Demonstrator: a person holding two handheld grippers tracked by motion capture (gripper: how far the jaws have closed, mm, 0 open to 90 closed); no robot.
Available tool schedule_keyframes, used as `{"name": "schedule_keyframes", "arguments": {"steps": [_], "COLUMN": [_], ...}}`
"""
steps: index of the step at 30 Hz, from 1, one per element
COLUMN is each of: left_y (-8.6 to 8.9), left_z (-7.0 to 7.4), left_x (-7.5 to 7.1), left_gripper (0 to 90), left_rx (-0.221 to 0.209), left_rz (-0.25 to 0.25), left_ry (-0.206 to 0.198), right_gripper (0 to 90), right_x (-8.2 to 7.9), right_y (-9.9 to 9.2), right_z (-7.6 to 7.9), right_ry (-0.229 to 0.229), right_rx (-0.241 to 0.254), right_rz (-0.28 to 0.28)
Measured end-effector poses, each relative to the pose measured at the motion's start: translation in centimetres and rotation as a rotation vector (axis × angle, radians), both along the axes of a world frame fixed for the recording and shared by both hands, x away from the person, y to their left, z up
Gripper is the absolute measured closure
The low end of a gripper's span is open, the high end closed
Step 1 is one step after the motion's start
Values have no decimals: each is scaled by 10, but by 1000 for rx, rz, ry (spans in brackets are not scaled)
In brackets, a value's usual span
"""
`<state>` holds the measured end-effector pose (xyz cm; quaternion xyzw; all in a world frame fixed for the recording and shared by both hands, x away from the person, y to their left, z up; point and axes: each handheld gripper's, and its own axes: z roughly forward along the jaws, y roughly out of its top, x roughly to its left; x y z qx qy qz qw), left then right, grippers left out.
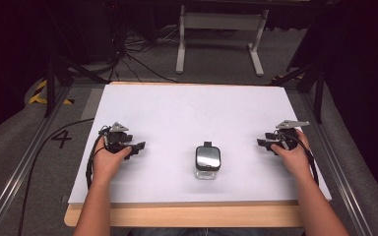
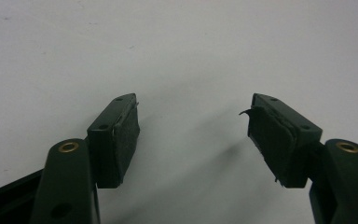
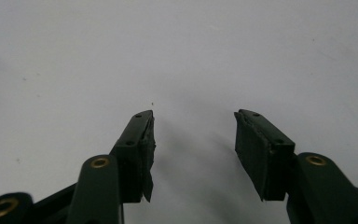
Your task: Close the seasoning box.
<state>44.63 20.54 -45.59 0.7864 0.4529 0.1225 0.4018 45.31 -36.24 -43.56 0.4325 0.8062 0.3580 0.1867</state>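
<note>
A small clear container with a black, glossy lid (image 1: 207, 161) stands on the white table top (image 1: 192, 113), near the front and about midway between my hands. My left gripper (image 1: 139, 147) rests on the table at the left, pointing right toward the container. In the left gripper view it (image 2: 193, 126) is open, with bare white surface between the jaws. My right gripper (image 1: 261, 143) rests at the right and points left. The right gripper view shows it (image 3: 193, 140) open too, holding nothing.
The white sheet lies on a wooden board (image 1: 187, 216) whose edge shows at the front. Metal rails (image 1: 24, 157) run along both sides of the table. A white stand (image 1: 221, 29) and cables (image 1: 133, 54) sit on the floor beyond the far edge.
</note>
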Motion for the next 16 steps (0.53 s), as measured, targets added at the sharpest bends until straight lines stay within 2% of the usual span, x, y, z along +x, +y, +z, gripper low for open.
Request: {"name": "schedule_keyframes", "arguments": {"steps": [4,6,9,16], "left_y": [-1,-1,-2,-2], "left_z": [1,2,2,5], "left_x": [-1,-1,-1,-2], "left_gripper": [339,340,341,341], "left_rx": [-4,7,-3,-5], "left_rz": [-2,-5,-3,-7], "left_ry": [-2,1,-5,-13], "right_gripper": [470,469,469,463], "right_x": [0,0,0,0], "right_y": [2,3,3,4], "right_z": [-1,-1,-1,-1], "right_ry": [3,7,8,-5], "right_rx": [-1,-2,0,-5], "right_rz": [3,3,4,6]}}
